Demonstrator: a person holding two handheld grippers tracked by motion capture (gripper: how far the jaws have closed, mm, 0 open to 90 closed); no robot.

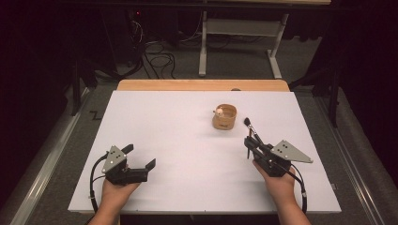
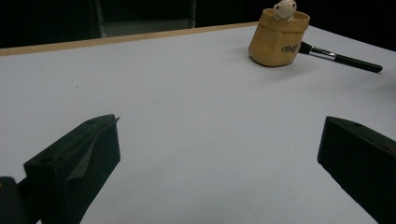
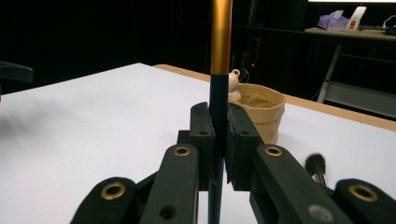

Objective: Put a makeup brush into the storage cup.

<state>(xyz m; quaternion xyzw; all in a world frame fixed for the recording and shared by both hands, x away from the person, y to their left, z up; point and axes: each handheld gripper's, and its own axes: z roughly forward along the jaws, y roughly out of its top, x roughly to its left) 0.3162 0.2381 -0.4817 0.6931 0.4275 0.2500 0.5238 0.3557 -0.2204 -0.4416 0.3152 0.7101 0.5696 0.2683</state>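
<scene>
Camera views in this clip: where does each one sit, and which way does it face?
High view: above the person's side, looking forward and down at the white table; both forearms, left gripper and right gripper show.
Left gripper view: low over the table, facing the tan cup; its wide-apart jaws show.
Right gripper view: along shut jaws clamping a brush, cup beyond.
All three share the cup.

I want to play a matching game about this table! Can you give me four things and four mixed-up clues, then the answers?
Things:
1. left gripper
2. right gripper
3. tan cup
4. flat brush

Clues:
A. shut on an upright brush
B. lying on the table beside the cup
C. jaws wide open, nothing between them
D. small white figure at its rim

Pairs: 1-C, 2-A, 3-D, 4-B.
</scene>
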